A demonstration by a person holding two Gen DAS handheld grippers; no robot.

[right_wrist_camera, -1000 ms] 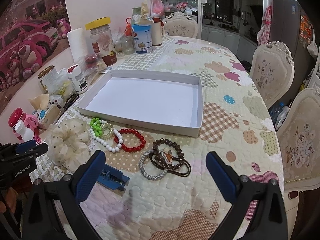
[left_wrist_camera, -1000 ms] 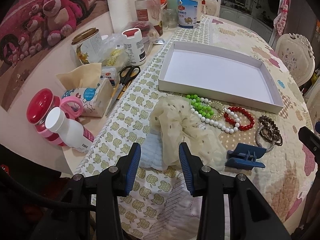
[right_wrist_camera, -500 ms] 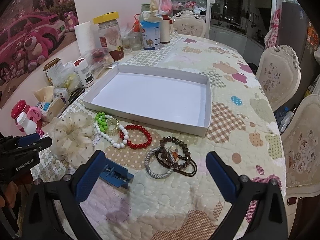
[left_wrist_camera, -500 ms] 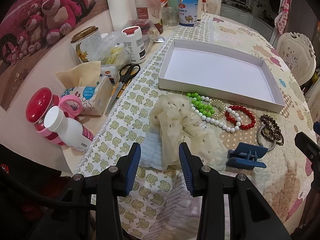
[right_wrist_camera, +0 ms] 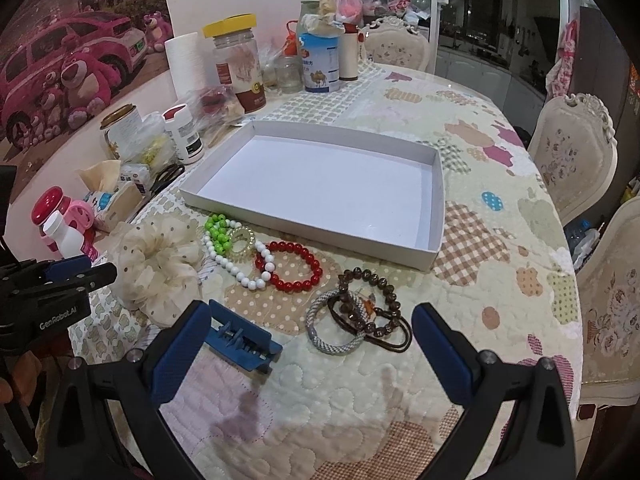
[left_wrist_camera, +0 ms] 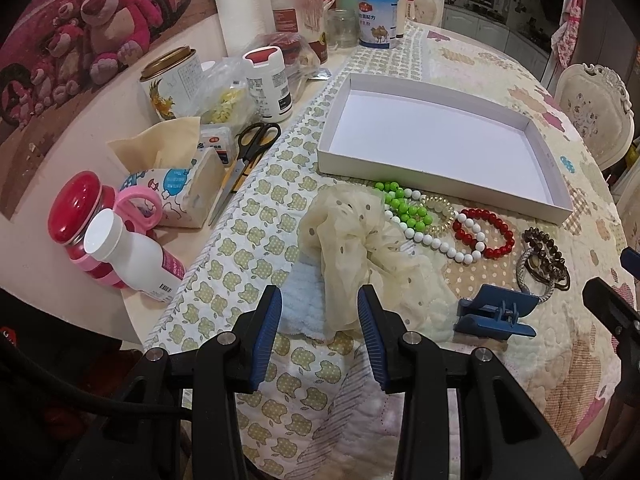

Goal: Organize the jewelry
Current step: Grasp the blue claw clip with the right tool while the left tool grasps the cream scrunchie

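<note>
Jewelry lies in a loose row on the quilted bench, all of it just in front of the near wall of the shallow white box [right_wrist_camera: 304, 222], whose white floor is bare. Nearest that wall sit the green bead bracelet [right_wrist_camera: 216, 231] and the white bead bracelet [right_wrist_camera: 239, 267], overlapping a clear coil hair tie [right_wrist_camera: 241, 240]; the red bead bracelet [right_wrist_camera: 295, 266] touches the white one on its right. Further from the box, the brown bead bracelet [right_wrist_camera: 370, 300] lies tangled with a grey woven bangle [right_wrist_camera: 328, 330]. Left of the beads is the cream scrunchie [left_wrist_camera: 360, 248], and a blue hair clip [right_wrist_camera: 242, 338] sits in front of it.

The left gripper [left_wrist_camera: 319, 332] hovers low over the scrunchie's near edge, fingers set narrowly apart and holding nothing. The right gripper [right_wrist_camera: 310, 354] hangs above the clip and bangle, fingers spread wide and empty.
</note>
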